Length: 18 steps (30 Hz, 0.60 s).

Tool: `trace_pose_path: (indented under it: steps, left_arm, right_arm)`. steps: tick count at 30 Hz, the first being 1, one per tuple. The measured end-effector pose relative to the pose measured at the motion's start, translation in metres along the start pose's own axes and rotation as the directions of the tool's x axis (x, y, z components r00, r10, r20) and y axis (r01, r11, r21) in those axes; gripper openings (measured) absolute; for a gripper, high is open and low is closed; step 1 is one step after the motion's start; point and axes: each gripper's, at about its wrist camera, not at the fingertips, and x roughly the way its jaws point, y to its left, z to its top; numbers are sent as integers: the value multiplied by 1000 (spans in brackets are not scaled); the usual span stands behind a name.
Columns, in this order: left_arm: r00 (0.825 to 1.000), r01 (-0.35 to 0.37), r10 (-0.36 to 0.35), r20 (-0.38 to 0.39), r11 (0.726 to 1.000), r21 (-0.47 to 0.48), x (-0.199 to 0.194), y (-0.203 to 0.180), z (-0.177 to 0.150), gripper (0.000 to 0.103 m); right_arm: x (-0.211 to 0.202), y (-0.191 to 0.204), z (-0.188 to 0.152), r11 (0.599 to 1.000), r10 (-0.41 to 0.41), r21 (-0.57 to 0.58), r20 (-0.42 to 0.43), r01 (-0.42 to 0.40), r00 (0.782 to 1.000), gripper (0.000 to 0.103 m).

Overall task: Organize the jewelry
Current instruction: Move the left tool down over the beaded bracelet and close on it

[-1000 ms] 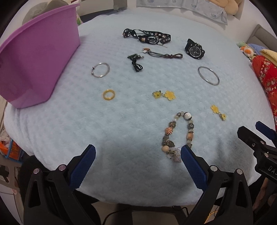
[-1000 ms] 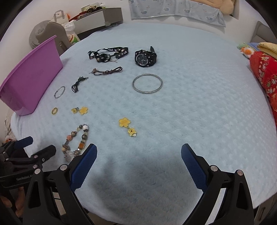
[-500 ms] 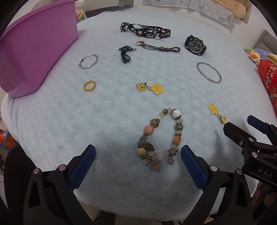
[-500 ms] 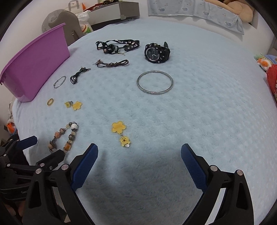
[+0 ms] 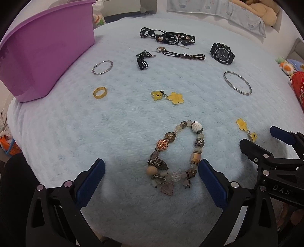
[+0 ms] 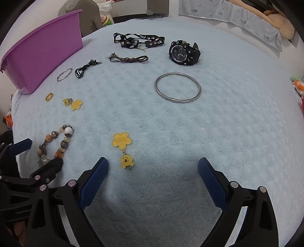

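A beaded bracelet (image 5: 175,153) lies on the pale blue blanket (image 5: 123,117), its lower end between the fingers of my open left gripper (image 5: 151,172). My right gripper (image 6: 153,168) is open too, with a yellow flower earring (image 6: 122,147) just ahead of its left finger. That bracelet (image 6: 55,142) shows at the left of the right wrist view. Farther out lie a second yellow earring (image 5: 168,96), a gold ring (image 5: 100,92), a small silver hoop (image 5: 102,67), a silver bangle (image 6: 177,87), a black watch (image 6: 184,53), a black printed strap (image 6: 138,40) and two cords. A purple bin (image 5: 43,51) stands at the far left.
The blanket drops off at its near and left edges. Soft toys (image 5: 285,65) and a red cloth (image 5: 299,89) lie at the right edge. A pale patterned cloth (image 6: 231,17) hangs along the back. A wide bare stretch of blanket (image 6: 237,123) lies right of the bangle.
Both grippers have moved forward and lower over the blanket. The beaded bracelet now reaches between the left fingers, and the yellow earring sits closer to the right gripper's left finger.
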Motion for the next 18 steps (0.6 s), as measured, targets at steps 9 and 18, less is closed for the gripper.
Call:
trace_pose_path:
  steps: [9,18]
  left_arm:
    - [996,-10,13,92,1000,-24,3,-1,-5,98]
    - [996,-21,21,85,1000,-4,6,-7,2,94]
  right_arm:
    - [6,-2,1,1000,-6,-21,24,6,1000,85]
    - [5,5,5,999,-24,-47,35,26,999,72]
